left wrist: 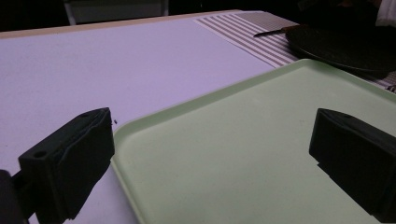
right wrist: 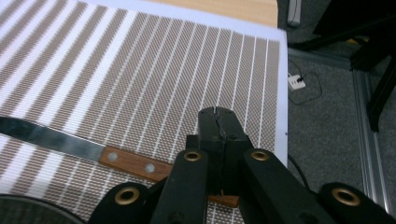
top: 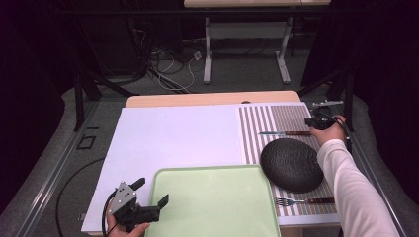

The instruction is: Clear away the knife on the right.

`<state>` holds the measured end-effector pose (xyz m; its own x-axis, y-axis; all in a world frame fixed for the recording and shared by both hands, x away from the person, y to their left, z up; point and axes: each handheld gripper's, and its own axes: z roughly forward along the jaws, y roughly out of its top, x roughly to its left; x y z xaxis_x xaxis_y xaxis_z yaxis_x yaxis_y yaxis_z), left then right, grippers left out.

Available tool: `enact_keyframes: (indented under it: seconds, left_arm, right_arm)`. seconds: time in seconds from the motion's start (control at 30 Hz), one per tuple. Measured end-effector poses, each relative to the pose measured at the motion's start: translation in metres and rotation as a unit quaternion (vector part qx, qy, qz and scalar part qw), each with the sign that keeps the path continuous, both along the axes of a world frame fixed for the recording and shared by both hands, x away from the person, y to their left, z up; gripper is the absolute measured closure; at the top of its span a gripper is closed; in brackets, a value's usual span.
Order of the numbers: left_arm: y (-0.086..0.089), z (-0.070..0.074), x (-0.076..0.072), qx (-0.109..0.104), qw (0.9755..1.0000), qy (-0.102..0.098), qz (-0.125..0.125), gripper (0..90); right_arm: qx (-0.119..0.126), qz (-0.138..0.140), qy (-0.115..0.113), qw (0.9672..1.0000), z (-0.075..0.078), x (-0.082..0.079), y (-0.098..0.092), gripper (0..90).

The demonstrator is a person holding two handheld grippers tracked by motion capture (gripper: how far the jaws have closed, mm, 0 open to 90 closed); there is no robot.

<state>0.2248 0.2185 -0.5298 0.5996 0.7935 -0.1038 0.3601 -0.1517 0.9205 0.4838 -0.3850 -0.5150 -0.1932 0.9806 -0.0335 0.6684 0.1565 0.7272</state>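
Observation:
A knife point(top: 284, 133) with a wooden handle point(right wrist: 130, 163) lies across the striped placemat point(top: 291, 116) at the far right. My right gripper point(top: 316, 122) hovers over the handle's end, its jaws pressed together with nothing between them point(right wrist: 218, 123). A pale green tray point(top: 215, 202) sits at the near edge. My left gripper point(top: 151, 191) is open at the tray's near left corner. One jaw is over the white mat and the other over the tray point(left wrist: 233, 154).
A black plate point(top: 291, 164) rests on the placemat between the knife and a fork point(top: 304, 201). The white mat point(top: 173, 133) covers the table's left and middle. The table's right edge drops to a floor with cables point(right wrist: 299, 81).

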Motion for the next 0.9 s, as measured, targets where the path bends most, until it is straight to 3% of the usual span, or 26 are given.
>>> enact_keyframes:
  seconds: [0.23, 0.4, 0.77, 0.9]
  left_arm:
    - [0.0, 0.0, 0.0, 0.0, 1.0, 0.0, 0.002, 0.5]
    - [0.001, 0.0, 0.0, -0.001, 1.0, 0.001, 0.003, 0.5]
    - [0.0, 0.0, 0.001, -0.001, 1.0, 0.001, 0.0, 0.5]
    - [0.0, 0.0, 0.001, -0.001, 1.0, 0.002, 0.0, 0.5]
  right_arm:
    - [0.009, -0.02, 0.019, 0.9996, -0.019, 0.002, -0.007, 90.0]
    - [0.008, -0.018, 0.025, 0.9995, -0.024, 0.002, -0.01, 90.0]
    - [0.006, -0.014, 0.055, 0.9984, -0.027, -0.001, -0.014, 90.0]
    - [0.016, -0.014, 0.066, 0.9976, -0.027, -0.004, -0.015, 90.0]
